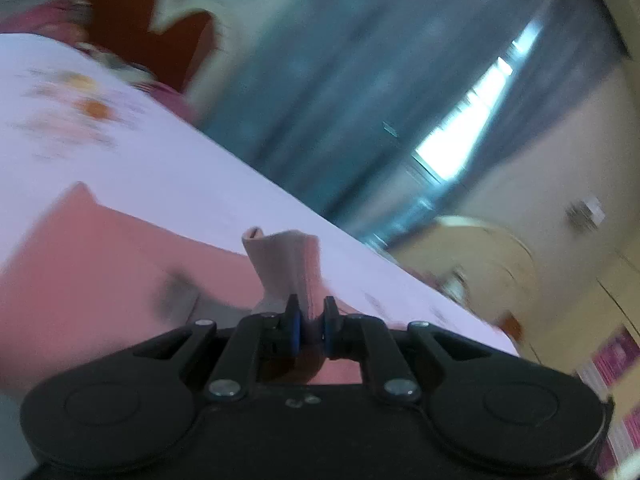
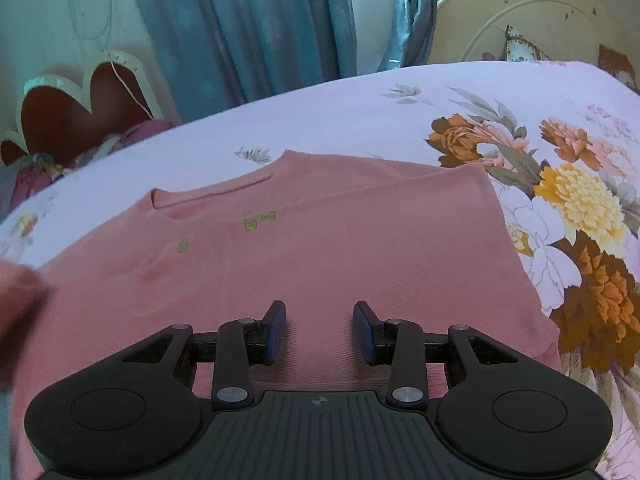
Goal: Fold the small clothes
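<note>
Left wrist view: the left gripper (image 1: pixel 308 322) is clamping a bunched fold of the pink knit cotton shirt (image 1: pixel 100 264), its jaws nearly closed; the pinched cloth is standing up between the blue pads (image 1: pixel 295 330). The frame is blurring.
Shirt position, left view: the shirt is lying on the lilac floral bedsheet (image 1: pixel 168 168), left of the gripper.
Right wrist view: the right gripper (image 2: pixel 319 330) is hovering over the shirt's (image 2: pixel 320 240) lower part, jaws partly open, gripping nothing.
Shirt position, right view: the shirt is lying flat on the bedsheet (image 2: pixel 360 104), collar pointing toward the teal curtain (image 2: pixel 240 28).
</note>
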`<state>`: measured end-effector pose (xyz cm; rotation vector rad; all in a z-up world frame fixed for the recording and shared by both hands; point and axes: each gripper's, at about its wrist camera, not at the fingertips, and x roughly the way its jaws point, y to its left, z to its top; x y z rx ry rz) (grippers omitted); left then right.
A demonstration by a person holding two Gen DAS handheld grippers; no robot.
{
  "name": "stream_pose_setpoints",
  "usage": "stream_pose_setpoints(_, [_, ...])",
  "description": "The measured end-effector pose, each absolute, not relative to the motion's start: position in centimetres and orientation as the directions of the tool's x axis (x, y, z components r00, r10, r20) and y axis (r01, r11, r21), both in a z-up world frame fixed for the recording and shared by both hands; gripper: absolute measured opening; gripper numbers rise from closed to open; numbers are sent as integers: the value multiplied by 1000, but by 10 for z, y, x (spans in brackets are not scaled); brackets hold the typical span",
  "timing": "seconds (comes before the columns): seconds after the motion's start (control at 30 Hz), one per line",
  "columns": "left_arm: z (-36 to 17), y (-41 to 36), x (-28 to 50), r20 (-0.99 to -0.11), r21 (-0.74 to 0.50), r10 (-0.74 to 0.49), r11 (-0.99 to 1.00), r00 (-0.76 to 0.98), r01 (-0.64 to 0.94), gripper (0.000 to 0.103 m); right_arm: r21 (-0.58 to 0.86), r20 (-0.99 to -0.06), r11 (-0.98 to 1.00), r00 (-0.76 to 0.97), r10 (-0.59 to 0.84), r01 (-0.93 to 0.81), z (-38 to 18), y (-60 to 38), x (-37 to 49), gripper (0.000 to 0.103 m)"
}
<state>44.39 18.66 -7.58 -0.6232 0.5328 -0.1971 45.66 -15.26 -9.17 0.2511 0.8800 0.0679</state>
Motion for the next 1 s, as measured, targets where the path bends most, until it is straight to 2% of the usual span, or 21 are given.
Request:
stream_pose_setpoints(0.17, [-81, 100, 474, -443, -567, -441, 812, 781, 137, 7, 283, -744, 957, 643, 182, 56, -91, -170, 444, 37])
stream_pose_setpoints(0.33, [-112, 31, 497, -541, -536, -504, 824, 674, 185, 9, 324, -745, 941, 639, 191, 95, -92, -202, 434, 37])
stream_pose_setpoints(0.37, [-120, 25, 499, -559, -542, -525, 817, 642, 196, 29, 340, -743, 935, 638, 203, 98, -92, -208, 433, 37])
stream_pose_setpoints(0.43, [-141, 10, 500, -626, -521, -522, 833, 579, 186, 56, 367, -740, 924, 634, 224, 103, -93, -217, 431, 38])
stream_pose_setpoints(0.5, [-135, 5, 488, -605, -476, -510, 847, 611, 237, 67, 372, -742, 922, 632, 224, 110, -94, -222, 430, 38])
stream_pose_setpoints(0.53, [-128, 7, 481, -599, -452, -501, 856, 625, 252, 74, 380, -737, 919, 636, 230, 108, -94, -223, 430, 60])
stream_pose_setpoints(0.57, [-124, 7, 470, -594, -425, -482, 868, 644, 258, 76, 399, -720, 912, 649, 246, 97, -94, -223, 429, 74])
stream_pose_setpoints(0.6, [-117, 17, 461, -591, -393, -451, 885, 669, 250, 76, 422, -701, 904, 659, 272, 76, -93, -222, 428, 81])
stream_pose_setpoints(0.7, [-97, 55, 437, -576, -326, -346, 928, 740, 180, 73, 493, -668, 870, 639, 380, -3, -94, -205, 435, 81])
stream_pose_setpoints(0.83, [-92, 132, 399, -609, -284, -189, 959, 770, 10, 47, 584, -653, 811, 570, 498, -40, -108, -178, 448, 63])
stream_pose_setpoints(0.93, [-105, 181, 374, -674, -221, -44, 965, 738, -144, 47, 636, -656, 772, 518, 549, -12, -122, -163, 456, 56])
stream_pose_setpoints(1.0, [-116, 202, 367, -700, -243, -28, 949, 713, -202, 47, 657, -649, 754, 512, 563, 3, -127, -157, 460, 56])
